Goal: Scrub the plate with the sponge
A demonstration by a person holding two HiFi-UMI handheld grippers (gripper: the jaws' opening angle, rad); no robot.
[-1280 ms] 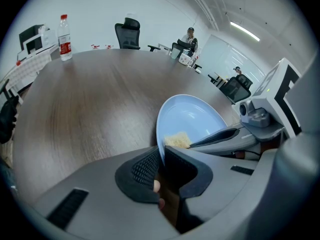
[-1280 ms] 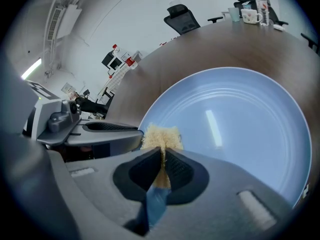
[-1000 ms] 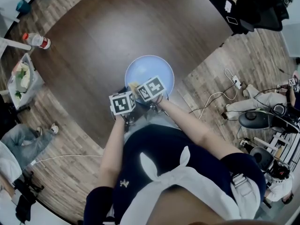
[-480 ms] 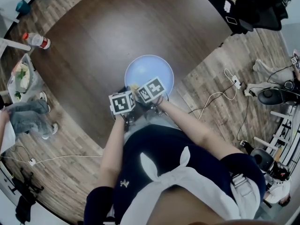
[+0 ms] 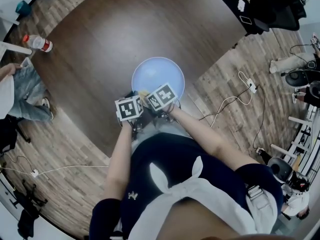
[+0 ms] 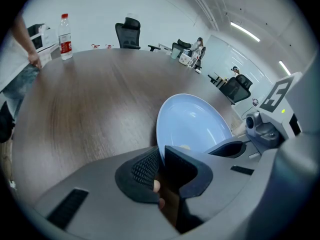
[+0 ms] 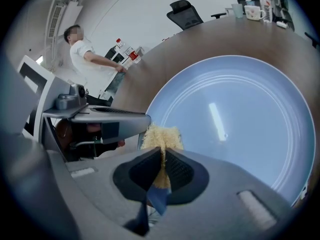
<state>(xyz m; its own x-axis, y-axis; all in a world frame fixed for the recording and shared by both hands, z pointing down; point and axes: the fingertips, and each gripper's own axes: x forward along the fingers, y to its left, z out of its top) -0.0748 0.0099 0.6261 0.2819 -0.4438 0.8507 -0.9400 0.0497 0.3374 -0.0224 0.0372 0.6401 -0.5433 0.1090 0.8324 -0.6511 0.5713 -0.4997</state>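
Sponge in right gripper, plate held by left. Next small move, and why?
Probably sweep the right gripper forward so the sponge wipes toward the middle of the plate: it sits at the near rim, most of the blue face lies ahead of it, and the left gripper clamps the rim to steady it.

The left tool (image 6: 161, 159) is clamped on the near rim of the blue plate (image 6: 192, 126), which rests on the brown table (image 6: 90, 109).
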